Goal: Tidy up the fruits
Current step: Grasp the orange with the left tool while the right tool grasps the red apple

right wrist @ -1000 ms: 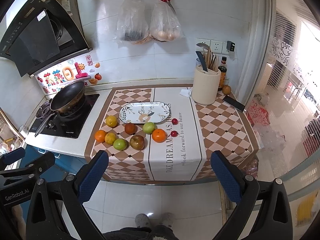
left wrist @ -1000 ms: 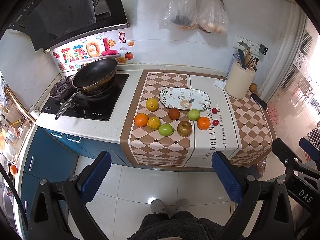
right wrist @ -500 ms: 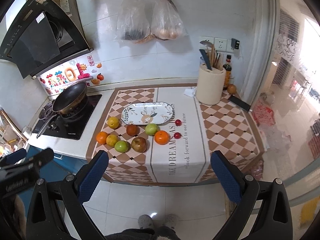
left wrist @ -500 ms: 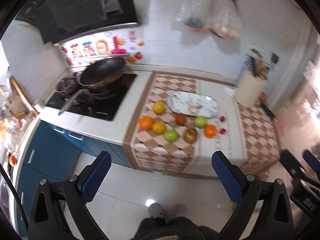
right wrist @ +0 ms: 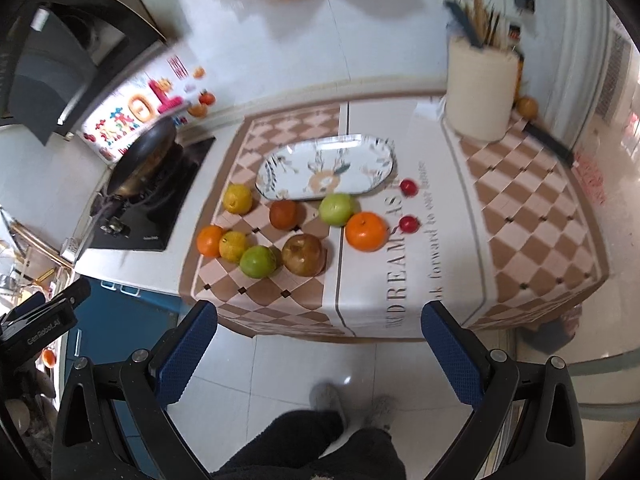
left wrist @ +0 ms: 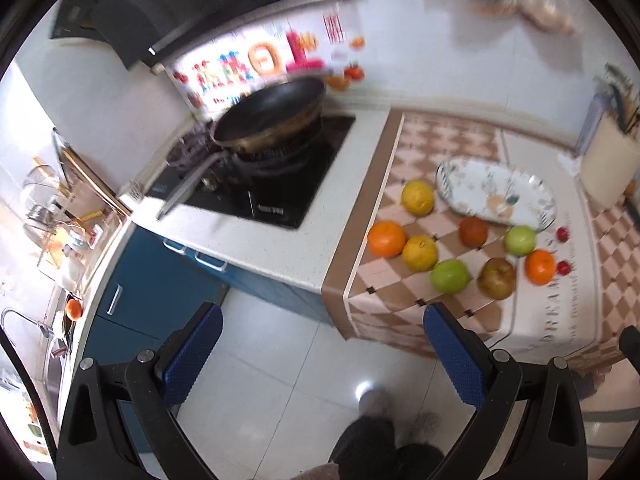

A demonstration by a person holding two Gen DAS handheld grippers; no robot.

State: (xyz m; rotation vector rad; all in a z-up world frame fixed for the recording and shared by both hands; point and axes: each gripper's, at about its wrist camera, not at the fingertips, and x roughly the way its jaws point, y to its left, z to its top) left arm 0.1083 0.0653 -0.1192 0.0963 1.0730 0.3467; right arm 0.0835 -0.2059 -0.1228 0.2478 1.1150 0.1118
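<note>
Several fruits lie on a checkered cloth in front of an empty patterned oval plate: oranges, yellow citrus, green apples, a brown pear and two small red fruits. The plate and the fruits also show in the left wrist view. My right gripper is open and empty over the floor, short of the counter edge. My left gripper is open and empty, left of the fruits, in front of the blue cabinet.
A black pan sits on the stove left of the cloth. A cream utensil holder stands at the back right, with a dark phone beside it. The person's legs and tiled floor are below.
Both grippers have moved closer to the counter and dipped downward. The left view has swung left towards the stove. Both stay open and empty; the fruits have not moved.
</note>
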